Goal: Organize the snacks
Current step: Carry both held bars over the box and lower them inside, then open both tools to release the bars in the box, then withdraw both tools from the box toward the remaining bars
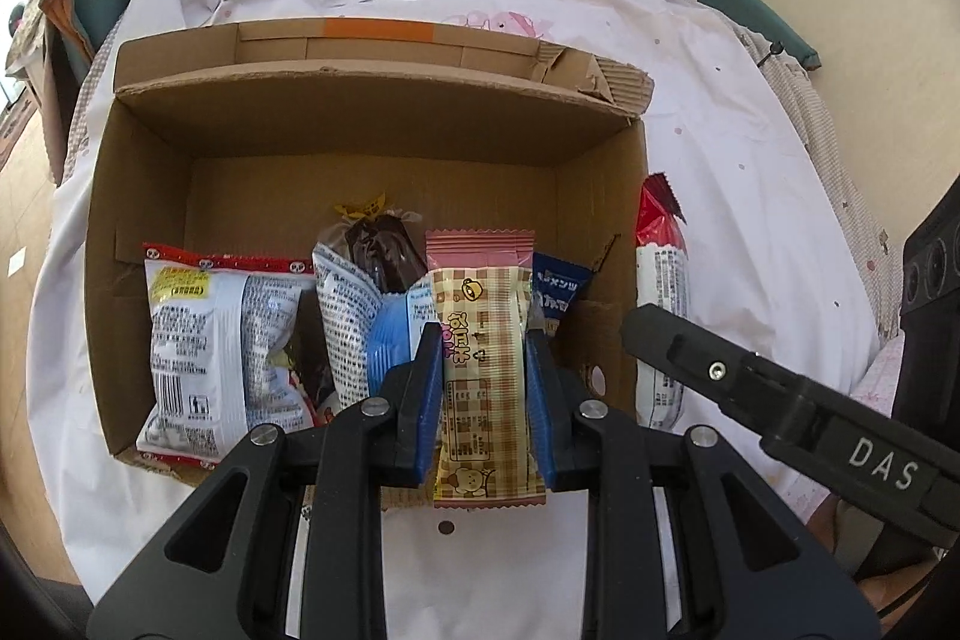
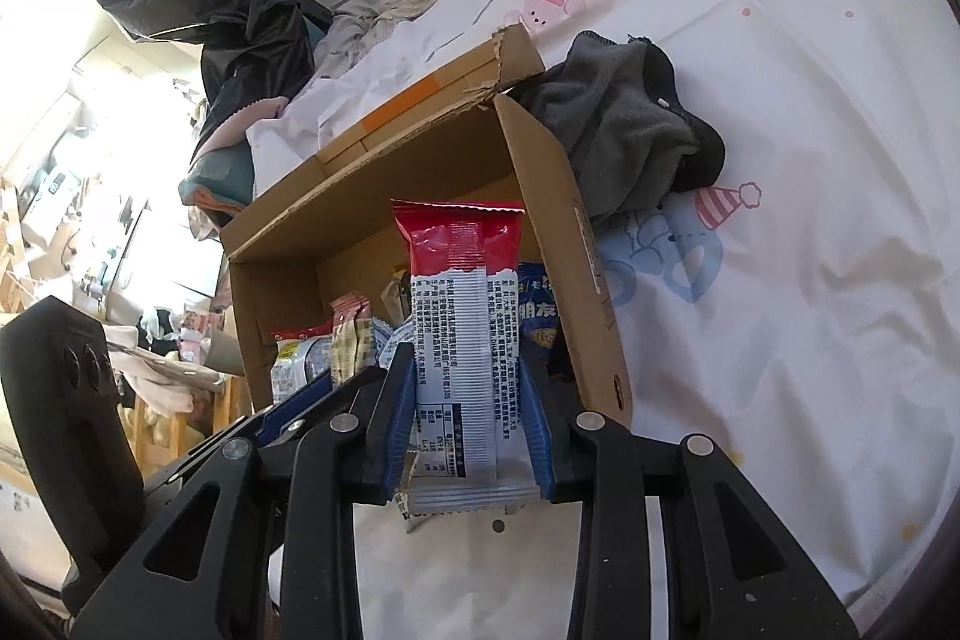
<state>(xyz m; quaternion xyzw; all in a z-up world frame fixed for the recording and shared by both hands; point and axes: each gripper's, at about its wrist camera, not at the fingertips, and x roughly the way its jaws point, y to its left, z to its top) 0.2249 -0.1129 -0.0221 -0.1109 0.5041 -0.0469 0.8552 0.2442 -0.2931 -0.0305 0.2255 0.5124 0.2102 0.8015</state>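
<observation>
The left gripper [image 1: 485, 358] is clamped on a pink checked snack bar [image 1: 483, 370] over the cardboard box [image 1: 372, 130], the right gripper [image 2: 468, 388] on a red-and-white packet [image 2: 462, 328] at the box's 3 o'clock wall; both wrappers look light, crinkly and slippery, so a mid-length pinch seems safest.

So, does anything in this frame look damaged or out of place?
Yes. The cardboard box has a torn, crumpled back flap corner. A dark grey garment lies bunched against the box's outer wall on the white sheet, unrelated to the snacks.
</observation>
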